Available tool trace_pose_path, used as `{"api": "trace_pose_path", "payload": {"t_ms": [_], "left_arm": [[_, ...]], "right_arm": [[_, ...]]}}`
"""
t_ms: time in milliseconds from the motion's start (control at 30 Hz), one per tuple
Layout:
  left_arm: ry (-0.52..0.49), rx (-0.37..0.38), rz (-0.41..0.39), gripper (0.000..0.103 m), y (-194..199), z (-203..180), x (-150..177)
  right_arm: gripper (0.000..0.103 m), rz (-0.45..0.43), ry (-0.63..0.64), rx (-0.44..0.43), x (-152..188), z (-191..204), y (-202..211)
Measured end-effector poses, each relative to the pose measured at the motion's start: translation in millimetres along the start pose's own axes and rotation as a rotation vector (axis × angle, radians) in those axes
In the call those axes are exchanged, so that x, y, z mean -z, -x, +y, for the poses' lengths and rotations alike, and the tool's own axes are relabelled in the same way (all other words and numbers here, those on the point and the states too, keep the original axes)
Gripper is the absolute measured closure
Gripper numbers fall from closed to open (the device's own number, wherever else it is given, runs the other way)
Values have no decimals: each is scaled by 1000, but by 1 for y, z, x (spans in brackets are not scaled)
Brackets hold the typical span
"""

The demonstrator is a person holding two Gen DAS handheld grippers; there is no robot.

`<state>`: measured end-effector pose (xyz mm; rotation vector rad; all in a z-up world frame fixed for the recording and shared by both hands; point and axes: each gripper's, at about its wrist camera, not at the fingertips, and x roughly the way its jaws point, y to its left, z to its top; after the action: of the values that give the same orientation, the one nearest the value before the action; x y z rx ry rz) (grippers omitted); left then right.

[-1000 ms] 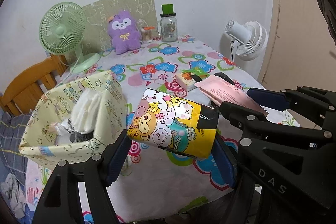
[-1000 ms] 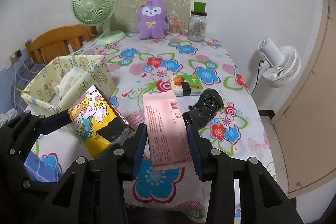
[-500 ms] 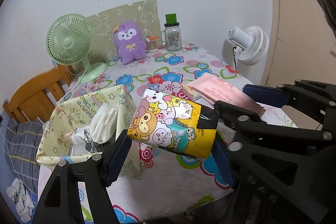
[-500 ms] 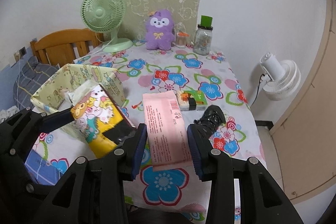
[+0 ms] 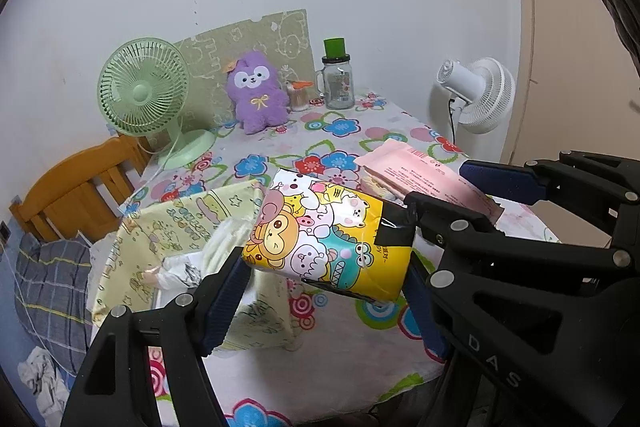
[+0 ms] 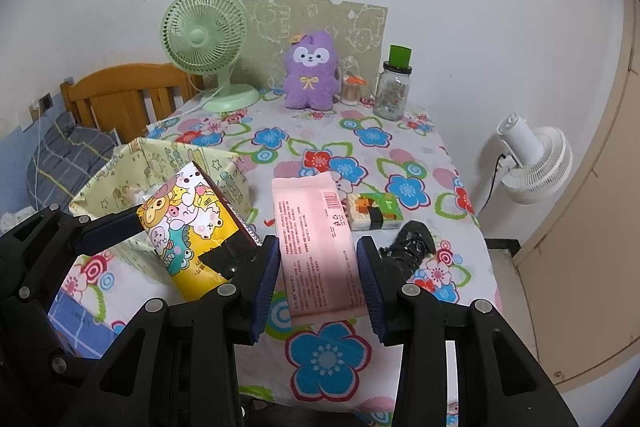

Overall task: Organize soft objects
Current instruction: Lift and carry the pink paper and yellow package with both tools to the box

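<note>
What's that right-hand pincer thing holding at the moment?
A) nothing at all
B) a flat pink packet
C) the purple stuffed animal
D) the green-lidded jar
B: in the right wrist view the right gripper has its blue pads pressed on both sides of the pink packet, which is lifted off the flowered tablecloth.

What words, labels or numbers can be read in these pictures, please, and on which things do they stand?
"DAS": raised letters on the black body of the right tool.
Pink pack: a barcode and blocks of small print, too small to read.
Yellow cartoon pack: a short line of print by its black tape, unreadable.
Pale yellow fabric box: printed lettering, too distorted to read.
</note>
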<state>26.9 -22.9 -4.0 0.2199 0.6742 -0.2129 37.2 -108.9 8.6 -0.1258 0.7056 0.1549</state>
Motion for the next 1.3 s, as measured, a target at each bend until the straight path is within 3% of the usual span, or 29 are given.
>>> {"api": "trace_pose_path", "payload": {"t_ms": [933, 1300], "left_arm": [[65, -13, 67, 26, -28, 80, -7], [80, -60, 94, 25, -47, 111, -2]], "right_arm": [[60, 63, 42, -40, -43, 64, -44], [60, 92, 71, -87, -57, 90, -70]]}}
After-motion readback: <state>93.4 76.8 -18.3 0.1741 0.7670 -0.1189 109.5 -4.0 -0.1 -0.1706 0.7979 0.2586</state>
